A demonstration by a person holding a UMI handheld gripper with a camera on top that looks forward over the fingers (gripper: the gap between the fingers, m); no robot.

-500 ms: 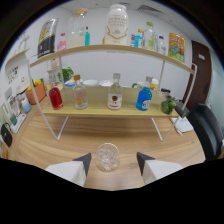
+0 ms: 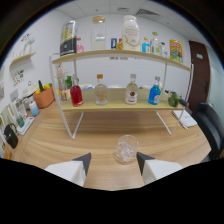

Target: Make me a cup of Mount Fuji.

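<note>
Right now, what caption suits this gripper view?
Open gripper near a clear glass on a wooden table, facing a bottle-lined shelf.

A pale wooden desk (image 2: 100,145) fills the foreground, carrying a two-tier shelf rack (image 2: 120,106) on white metal legs. Behind it stands a white wall (image 2: 45,45), with a small wall shelf (image 2: 21,58) to one side, a dark door (image 2: 199,65) opposite, and white ceiling panels (image 2: 135,9) above.

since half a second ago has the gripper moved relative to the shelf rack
Yes. The gripper has swung left: the shelf rack now sits further right in its view, and the clear glass stands between the open fingers, nearer the right one.
</note>
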